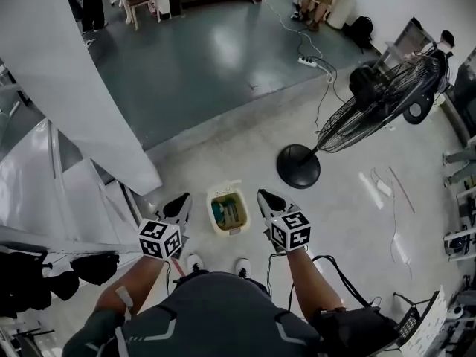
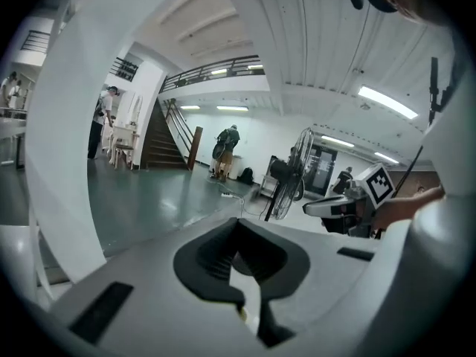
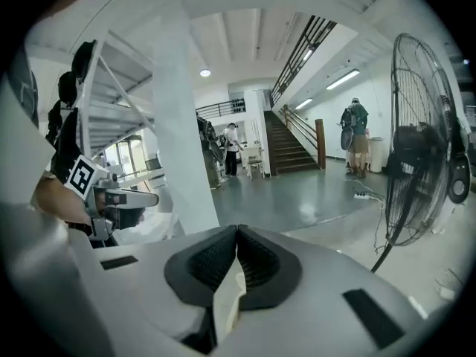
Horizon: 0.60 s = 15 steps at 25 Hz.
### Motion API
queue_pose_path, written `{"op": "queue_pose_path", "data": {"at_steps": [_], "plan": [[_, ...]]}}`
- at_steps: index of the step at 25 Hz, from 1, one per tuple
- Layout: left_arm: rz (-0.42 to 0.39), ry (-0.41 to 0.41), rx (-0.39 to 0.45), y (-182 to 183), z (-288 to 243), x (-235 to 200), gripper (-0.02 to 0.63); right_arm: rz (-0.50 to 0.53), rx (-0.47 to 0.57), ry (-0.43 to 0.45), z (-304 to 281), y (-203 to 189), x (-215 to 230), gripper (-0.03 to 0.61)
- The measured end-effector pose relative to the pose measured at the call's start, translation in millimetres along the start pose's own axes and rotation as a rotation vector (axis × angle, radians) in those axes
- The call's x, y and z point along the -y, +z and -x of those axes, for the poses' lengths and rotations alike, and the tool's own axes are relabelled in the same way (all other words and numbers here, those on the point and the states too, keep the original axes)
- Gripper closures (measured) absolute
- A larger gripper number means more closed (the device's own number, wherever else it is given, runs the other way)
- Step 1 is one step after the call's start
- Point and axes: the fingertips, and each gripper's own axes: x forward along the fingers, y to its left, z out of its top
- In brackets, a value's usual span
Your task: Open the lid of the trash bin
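A small cream trash bin stands on the floor just in front of the person's feet. Its top is uncovered and greenish contents show inside; a pale lid edge sits at its far side. My left gripper is held up to the left of the bin and my right gripper to its right, both well above it. Both point out level across the room. The left gripper has its jaws together on nothing, and so does the right gripper. Neither touches the bin.
A black pedestal fan tilts at the right, its round base close behind the bin. A slanted white beam and white racks fill the left. A power strip with cables lies on the floor; people stand far back.
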Motion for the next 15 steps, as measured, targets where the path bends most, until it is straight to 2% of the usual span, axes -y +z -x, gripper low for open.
{"op": "queue_pose_path", "data": {"at_steps": [3, 6, 10, 15], "plan": [[-0.019, -0.038, 0.071, 35, 10, 16, 0.606, 0.019, 0.056, 0.003, 19, 33, -2, 0.552], [-0.046, -0.041, 0.108, 61, 15, 20, 0.606, 0.052, 0.121, 0.002, 33, 66, -9, 0.552], [-0.071, -0.078, 0.190, 104, 30, 33, 0.606, 0.100, 0.244, -0.024, 63, 114, -15, 0.552], [-0.098, -0.082, 0.256, 147, 53, 42, 0.606, 0.140, 0.356, -0.060, 95, 157, -18, 0.552]]}}
